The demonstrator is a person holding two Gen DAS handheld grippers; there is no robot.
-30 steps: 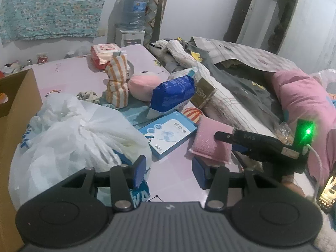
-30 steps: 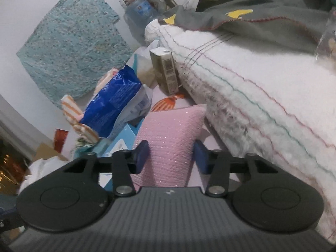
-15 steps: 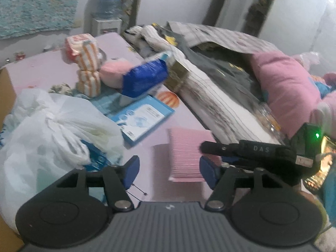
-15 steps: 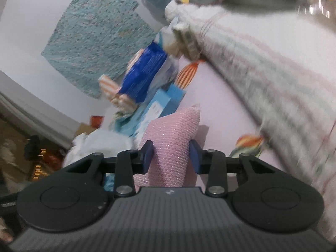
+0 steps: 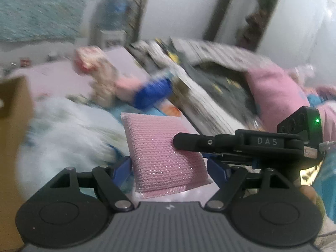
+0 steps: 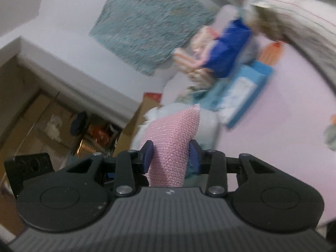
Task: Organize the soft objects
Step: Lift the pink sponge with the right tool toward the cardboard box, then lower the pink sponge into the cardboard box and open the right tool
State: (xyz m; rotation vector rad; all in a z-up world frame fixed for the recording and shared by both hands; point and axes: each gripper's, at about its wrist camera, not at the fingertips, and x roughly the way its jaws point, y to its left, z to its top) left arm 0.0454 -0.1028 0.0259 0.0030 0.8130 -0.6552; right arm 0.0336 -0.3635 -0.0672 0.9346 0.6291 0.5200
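Item, pink knitted sponge pad (image 6: 174, 147): hanging in the air above the pink sheet (image 6: 283, 126), pinched at its near end between the narrowly set pads of the right gripper (image 6: 171, 157). Left gripper (image 5: 168, 168): its jaws are opening wide either side of the same pad, not pressing it, with the white plastic bag (image 5: 69, 130) and cardboard box (image 5: 14, 113) lying beyond. Step judged a carry or hand-over; next calls for one firm hold before release.

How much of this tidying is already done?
Barely begun. In hand: the right gripper clamps a pink knitted sponge pad, lifted off the bed; the left gripper is opening around it without pressing. Left: the blue soft pack and striped cloth roll lie unsorted.
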